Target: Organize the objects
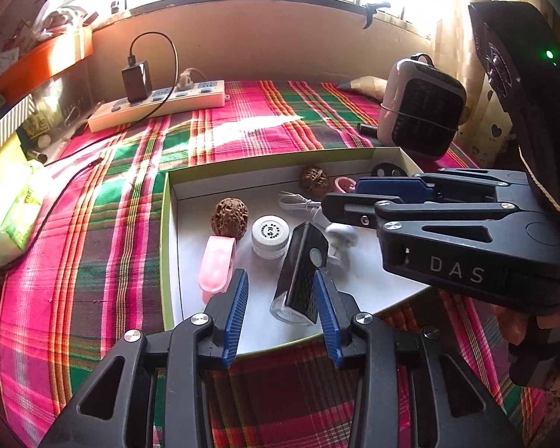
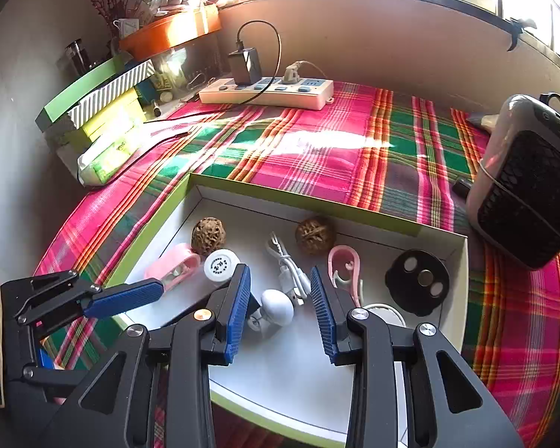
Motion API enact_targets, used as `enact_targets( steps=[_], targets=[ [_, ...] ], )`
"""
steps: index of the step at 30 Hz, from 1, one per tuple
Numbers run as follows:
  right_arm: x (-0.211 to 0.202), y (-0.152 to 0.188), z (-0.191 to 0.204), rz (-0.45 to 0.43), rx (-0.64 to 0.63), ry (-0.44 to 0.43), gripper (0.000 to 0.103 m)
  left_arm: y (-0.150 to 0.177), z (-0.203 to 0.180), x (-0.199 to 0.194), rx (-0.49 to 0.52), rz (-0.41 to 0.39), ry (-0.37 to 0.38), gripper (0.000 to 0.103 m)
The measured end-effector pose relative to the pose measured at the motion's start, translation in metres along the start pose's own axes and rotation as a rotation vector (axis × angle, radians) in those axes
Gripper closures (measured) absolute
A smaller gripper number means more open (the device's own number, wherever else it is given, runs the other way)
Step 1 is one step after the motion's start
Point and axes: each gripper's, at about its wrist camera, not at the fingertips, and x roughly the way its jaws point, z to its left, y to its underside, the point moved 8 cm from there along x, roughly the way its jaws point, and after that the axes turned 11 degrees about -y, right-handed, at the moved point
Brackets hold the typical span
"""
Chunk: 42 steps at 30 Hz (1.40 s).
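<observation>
A shallow white box with a green rim point(image 1: 166, 242) point(image 2: 156, 220) lies on the plaid cloth. In it are two walnuts point(image 1: 229, 216) point(image 2: 314, 235), a white jar point(image 1: 270, 233), a pink clip point(image 1: 216, 265), a white cable point(image 2: 287, 265), a pink hook point(image 2: 343, 265) and a black disc point(image 2: 417, 282). My left gripper point(image 1: 282, 287) is open around a black mesh-faced device point(image 1: 302, 272), which leans by the right-hand pad. My right gripper point(image 2: 280, 280) is open over a white round-headed piece point(image 2: 276, 306), and it also shows at the right of the left wrist view point(image 1: 343, 196).
A white power strip point(image 1: 156, 106) point(image 2: 268, 91) with a charger lies by the back wall. A small heater point(image 1: 422, 108) point(image 2: 526, 183) stands just right of the box. A tissue pack point(image 2: 108, 160) and stacked boxes point(image 2: 93, 108) crowd the left edge.
</observation>
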Motion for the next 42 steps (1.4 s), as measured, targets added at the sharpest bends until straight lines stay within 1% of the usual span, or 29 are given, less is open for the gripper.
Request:
enact_targets(
  steps=[5, 11, 19, 21, 24, 26, 28, 29, 30, 32, 36, 39, 42],
  targets=[
    [-0.012, 0.007, -0.002, -0.022, 0.024, 0.022, 0.068, 0.005, 0.000, -0.006, -0.003, -0.001, -0.001, 0.068],
    [-0.026, 0.015, 0.006, -0.050, 0.028, 0.036, 0.068, 0.009, -0.002, -0.018, -0.001, -0.018, 0.001, 0.068],
    [-0.051, 0.027, 0.010, -0.103, 0.047, 0.088, 0.067, 0.017, 0.001, -0.031, -0.014, -0.034, -0.011, 0.068],
    [-0.057, 0.032, 0.012, -0.113, 0.058, 0.088, 0.067, 0.019, 0.002, -0.035, -0.023, -0.045, -0.025, 0.068],
    [-0.063, 0.042, 0.015, -0.117, 0.068, 0.111, 0.067, 0.023, 0.004, -0.042, -0.034, -0.057, -0.036, 0.068],
    [-0.067, 0.049, 0.019, -0.120, 0.070, 0.116, 0.067, 0.027, 0.005, -0.046, -0.032, -0.064, -0.057, 0.068],
    [-0.069, 0.056, 0.021, -0.116, 0.073, 0.140, 0.066, 0.032, 0.006, -0.050, -0.040, -0.069, -0.077, 0.068],
    [-0.071, 0.060, 0.022, -0.118, 0.075, 0.148, 0.062, 0.035, 0.006, -0.051, -0.040, -0.066, -0.085, 0.068],
    [-0.072, 0.064, 0.023, -0.119, 0.080, 0.147, 0.052, 0.039, 0.007, -0.051, -0.041, -0.061, -0.087, 0.068],
    [-0.074, 0.072, 0.026, -0.120, 0.088, 0.153, 0.047, 0.046, 0.006, -0.052, -0.040, -0.055, -0.095, 0.068],
    [-0.076, 0.091, 0.027, -0.114, 0.113, 0.185, 0.047, 0.066, 0.003, -0.051, -0.038, -0.028, -0.092, 0.068],
    [-0.076, 0.106, 0.024, -0.104, 0.138, 0.210, 0.047, 0.080, 0.000, -0.049, -0.031, -0.013, -0.105, 0.068],
    [-0.073, 0.122, 0.022, -0.081, 0.153, 0.228, 0.047, 0.091, -0.003, -0.046, -0.033, 0.006, -0.102, 0.068]
  ],
)
